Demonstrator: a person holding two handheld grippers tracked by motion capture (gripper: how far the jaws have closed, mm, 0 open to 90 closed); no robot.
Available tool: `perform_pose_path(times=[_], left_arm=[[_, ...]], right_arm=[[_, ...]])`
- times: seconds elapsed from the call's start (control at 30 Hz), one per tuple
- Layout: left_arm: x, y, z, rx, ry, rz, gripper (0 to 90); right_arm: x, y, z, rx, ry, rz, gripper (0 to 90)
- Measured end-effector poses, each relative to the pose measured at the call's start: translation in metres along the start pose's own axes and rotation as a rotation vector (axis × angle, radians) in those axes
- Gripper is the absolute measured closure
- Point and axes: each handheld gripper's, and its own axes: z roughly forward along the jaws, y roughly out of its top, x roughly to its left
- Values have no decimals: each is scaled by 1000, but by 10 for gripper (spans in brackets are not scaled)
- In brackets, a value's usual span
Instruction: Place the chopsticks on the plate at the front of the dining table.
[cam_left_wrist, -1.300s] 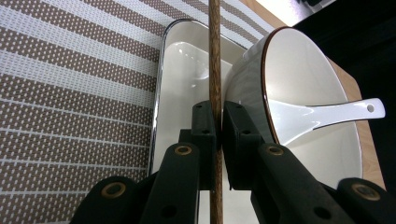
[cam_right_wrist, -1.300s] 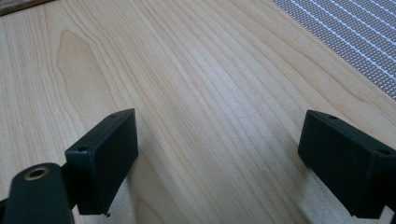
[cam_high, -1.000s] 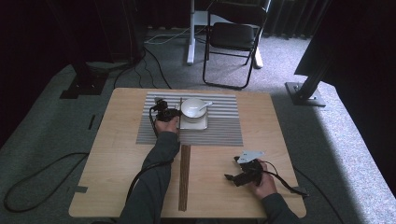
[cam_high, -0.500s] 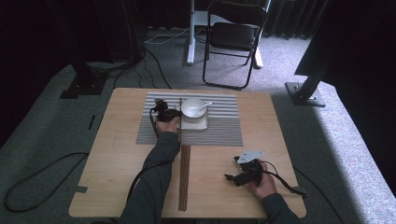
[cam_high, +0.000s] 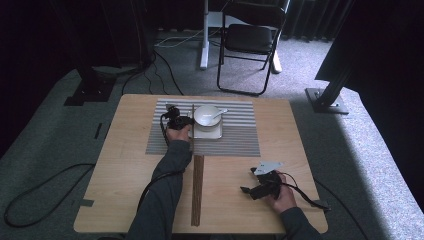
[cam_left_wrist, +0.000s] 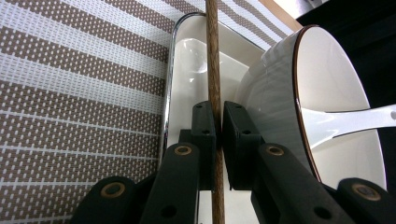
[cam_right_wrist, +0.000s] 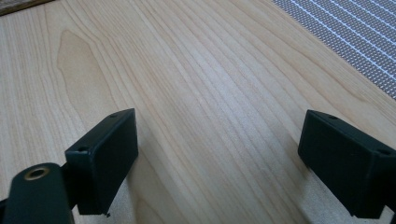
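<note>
My left gripper is shut on a thin brown wooden chopstick, which runs up between its pads. The stick lies over the edge of a white square plate that carries a white bowl with a white spoon in it. From above, the left gripper sits on the striped placemat, just left of the bowl, with the chopstick pointing away from the person. Near the table's front right, my right gripper rests open. Its jaws stand wide apart over bare wood.
A bundle of several brown chopsticks lies lengthwise on the wooden table between the two forearms. A corner of the placemat shows beyond the right gripper. A folding chair and cables stand on the carpet behind the table.
</note>
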Motion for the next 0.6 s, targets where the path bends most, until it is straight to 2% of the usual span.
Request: perform_pose_path(times=[0.33, 0.6], left_arm=[[2, 2, -1, 20, -6, 9, 834], [4, 2, -1, 17, -17, -3, 780]], right_arm=[[0, 0, 0, 0, 0, 0, 116], [0, 0, 0, 0, 0, 0, 116]])
